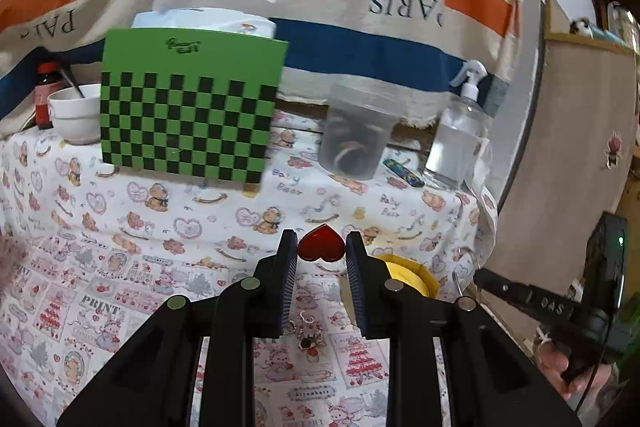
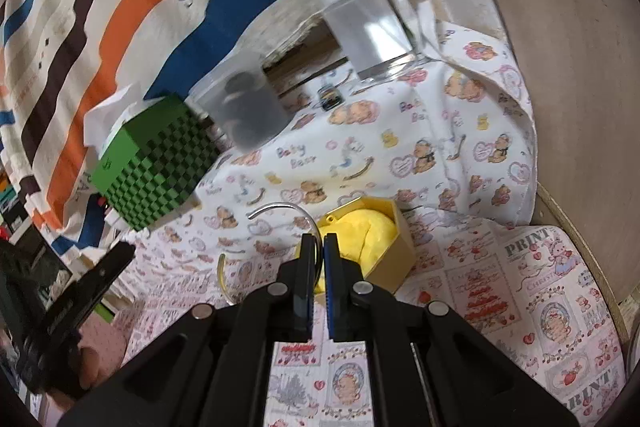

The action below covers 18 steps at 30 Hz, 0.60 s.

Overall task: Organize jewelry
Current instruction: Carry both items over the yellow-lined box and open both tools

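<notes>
My left gripper is open; a red heart-shaped lid shows between its fingertips, apart from both pads. A small charm or ring piece lies on the cloth under the fingers. My right gripper is shut on a thin silver bangle, which arcs up and left from the fingertips. A yellow hexagonal jewelry box with a yellow cushion stands just right of the right gripper; it also shows in the left wrist view.
A green checkered box with tissues, a white bowl, a clear plastic container and a spray bottle stand at the back. A printed cloth covers the table. A wooden board borders the right.
</notes>
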Available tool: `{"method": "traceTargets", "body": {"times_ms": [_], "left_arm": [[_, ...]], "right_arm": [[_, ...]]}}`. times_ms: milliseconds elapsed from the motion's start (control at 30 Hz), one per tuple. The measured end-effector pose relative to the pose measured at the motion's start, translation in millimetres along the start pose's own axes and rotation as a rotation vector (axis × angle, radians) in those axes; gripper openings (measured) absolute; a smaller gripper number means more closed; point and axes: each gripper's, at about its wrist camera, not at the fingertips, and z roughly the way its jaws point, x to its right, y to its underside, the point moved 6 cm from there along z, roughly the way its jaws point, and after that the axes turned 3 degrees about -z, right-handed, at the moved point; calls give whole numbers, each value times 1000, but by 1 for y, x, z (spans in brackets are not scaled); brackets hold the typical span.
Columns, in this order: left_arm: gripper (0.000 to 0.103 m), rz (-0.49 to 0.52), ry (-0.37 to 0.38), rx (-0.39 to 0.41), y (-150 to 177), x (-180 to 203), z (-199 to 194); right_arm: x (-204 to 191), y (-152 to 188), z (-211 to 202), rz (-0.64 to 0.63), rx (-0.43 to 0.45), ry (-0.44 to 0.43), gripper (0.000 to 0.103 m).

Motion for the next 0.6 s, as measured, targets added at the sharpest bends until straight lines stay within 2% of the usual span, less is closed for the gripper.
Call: {"method": "traceTargets", "body": {"times_ms": [133, 200, 367, 500, 567, 600], "left_arm": [[23, 22, 12, -56, 3, 17, 11], [24, 40, 24, -116, 5, 28, 29], [24, 15, -50, -245, 8, 39, 89], [24, -79, 72, -295, 19, 45, 111], [24, -90, 93, -306, 29, 44, 122], [24, -94, 105, -312, 35, 43, 127]], "right_arm": [[14, -7, 1, 44, 27, 14, 4], [20, -15, 5, 69, 33, 24, 4], [28, -42, 30, 101, 9, 16, 4], [47, -32, 52, 145, -30, -2, 4], [60, -27, 59, 175, -33, -21, 4], [68, -23, 63, 181, -42, -3, 4]]}}
